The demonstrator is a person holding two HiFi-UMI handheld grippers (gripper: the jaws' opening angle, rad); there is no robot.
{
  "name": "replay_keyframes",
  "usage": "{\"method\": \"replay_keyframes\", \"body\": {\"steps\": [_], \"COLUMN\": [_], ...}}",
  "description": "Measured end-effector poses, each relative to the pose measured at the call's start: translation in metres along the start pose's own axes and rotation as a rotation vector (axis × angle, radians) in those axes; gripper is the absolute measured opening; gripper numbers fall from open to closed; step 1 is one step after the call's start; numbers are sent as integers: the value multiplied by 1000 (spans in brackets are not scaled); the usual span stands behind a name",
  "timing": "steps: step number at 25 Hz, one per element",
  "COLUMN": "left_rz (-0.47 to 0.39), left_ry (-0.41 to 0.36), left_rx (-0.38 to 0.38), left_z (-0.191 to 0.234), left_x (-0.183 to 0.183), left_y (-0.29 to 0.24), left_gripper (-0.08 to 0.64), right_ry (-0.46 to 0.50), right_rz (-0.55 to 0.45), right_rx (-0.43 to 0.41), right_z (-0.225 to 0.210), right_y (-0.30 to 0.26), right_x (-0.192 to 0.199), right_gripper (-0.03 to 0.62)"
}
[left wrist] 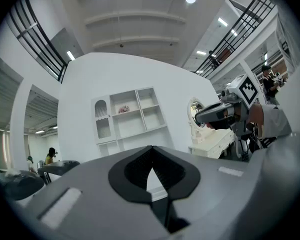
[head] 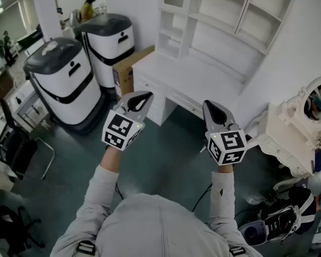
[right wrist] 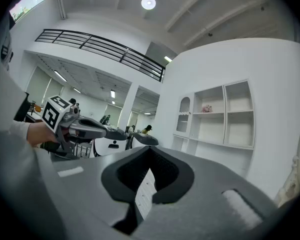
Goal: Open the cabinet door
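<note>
A white desk (head: 195, 76) with a shelved hutch (head: 224, 15) stands against the wall ahead. Its low cabinet front (head: 161, 108) shows under the desktop's left end, partly behind my left gripper (head: 143, 96). Both grippers are held level in the air, well short of the desk. The left gripper (left wrist: 151, 173) is shut with nothing in it and faces the hutch (left wrist: 132, 116). My right gripper (head: 212, 105) is shut and empty too; in its own view the right gripper (right wrist: 147, 173) looks at the hutch (right wrist: 217, 116), with the left gripper (right wrist: 87, 129) beside it.
Two large white-and-grey machines (head: 61, 79) and a cardboard box (head: 127, 68) stand left of the desk. An ornate white vanity with a mirror (head: 299, 133) is at the right. Dark floor (head: 171, 154) lies between me and the desk. People stand far back left.
</note>
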State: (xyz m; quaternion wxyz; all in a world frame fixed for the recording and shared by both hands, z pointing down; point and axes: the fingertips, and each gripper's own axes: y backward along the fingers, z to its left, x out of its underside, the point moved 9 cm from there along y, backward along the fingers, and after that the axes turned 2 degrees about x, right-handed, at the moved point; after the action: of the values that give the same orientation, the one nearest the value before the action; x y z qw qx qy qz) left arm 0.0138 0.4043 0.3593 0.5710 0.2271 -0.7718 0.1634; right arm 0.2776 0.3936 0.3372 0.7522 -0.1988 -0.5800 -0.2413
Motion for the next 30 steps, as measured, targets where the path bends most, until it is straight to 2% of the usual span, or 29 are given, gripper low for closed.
{"method": "replay_keyframes", "body": {"steps": [7, 11, 14, 19, 24, 30], "left_rz": [8, 22, 26, 27, 24, -8], "left_ry": [0, 11, 11, 16, 24, 3], "left_rx": [-18, -24, -28, -25, -12, 11], "left_z": [-20, -28, -27, -21, 0, 55], "left_x": [0, 5, 6, 13, 28, 39], "left_y": [-12, -20, -27, -46, -79, -141], "left_gripper": [18, 18, 18, 18, 18, 18], "right_ry": [4, -46, -99, -88, -75, -65], "right_rz": [9, -2, -11, -5, 14, 2], "right_rx": [-26, -17, -7, 9, 15, 62], "right_z": [-18, -32, -43, -56, -73, -106], "right_y": [7, 13, 14, 3, -31, -96], "right_x": [10, 20, 24, 32, 45, 46], "right_gripper": [0, 2, 2, 2, 2, 2]}}
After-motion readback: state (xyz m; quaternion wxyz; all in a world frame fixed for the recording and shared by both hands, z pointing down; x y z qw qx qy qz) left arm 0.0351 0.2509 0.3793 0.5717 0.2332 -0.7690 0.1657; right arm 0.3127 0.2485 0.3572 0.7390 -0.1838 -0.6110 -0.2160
